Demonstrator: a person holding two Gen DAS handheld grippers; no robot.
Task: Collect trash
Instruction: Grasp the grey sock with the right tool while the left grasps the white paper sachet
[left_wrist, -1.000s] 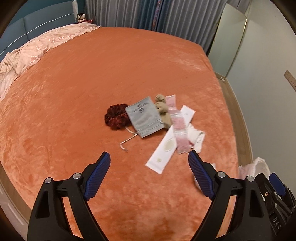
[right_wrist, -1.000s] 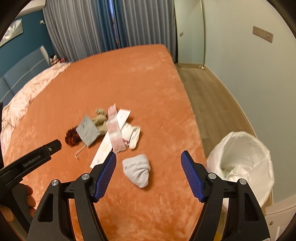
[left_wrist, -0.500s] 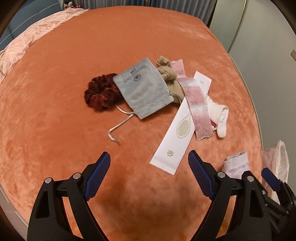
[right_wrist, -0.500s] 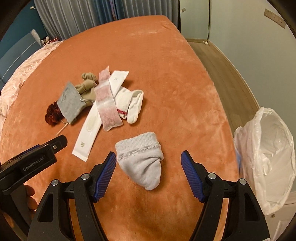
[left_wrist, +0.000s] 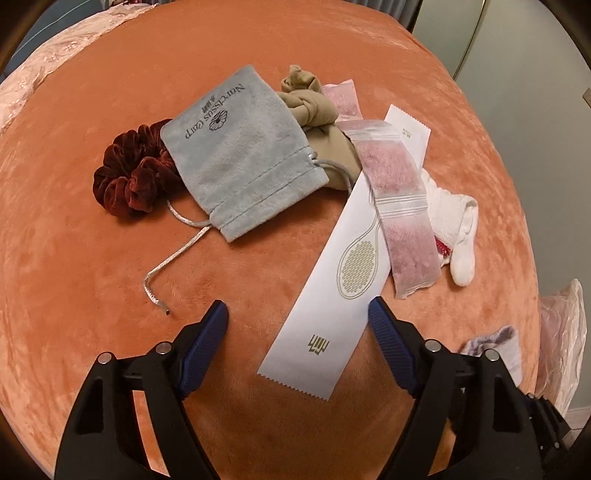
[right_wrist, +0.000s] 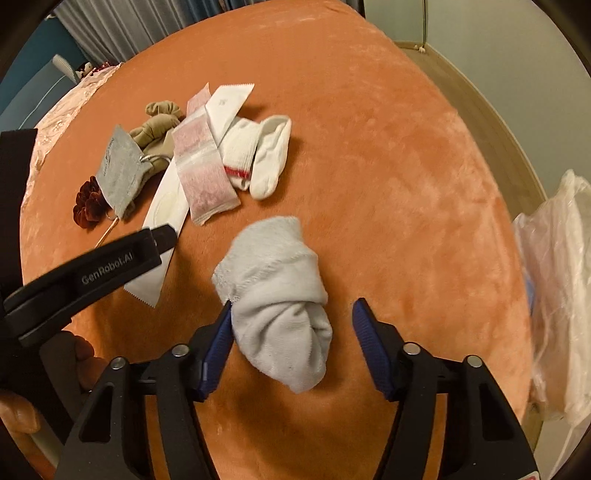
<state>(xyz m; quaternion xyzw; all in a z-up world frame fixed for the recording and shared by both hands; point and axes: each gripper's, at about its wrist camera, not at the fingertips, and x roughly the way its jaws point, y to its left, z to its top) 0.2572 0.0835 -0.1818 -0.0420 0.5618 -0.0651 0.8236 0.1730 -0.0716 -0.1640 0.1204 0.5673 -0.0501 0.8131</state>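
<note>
Grey sock (right_wrist: 280, 295): lying between right gripper (right_wrist: 291, 325) jaws, which are closing, not clamping.
Left gripper (left_wrist: 297, 325): closing over white wrapper (left_wrist: 332, 295), jaws apart.

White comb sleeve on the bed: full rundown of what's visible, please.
The white comb sleeve is a long, flat paper-like packet with a gold outline of a brush, a gold mark below it, and serrated short ends. It lies flat, diagonally on the orange bedspread. A pink zip bag overlaps its upper half; the far end runs beside the tan stockings and white socks. Its near end sits between the open left gripper's fingers, with no visible clamping.
</note>
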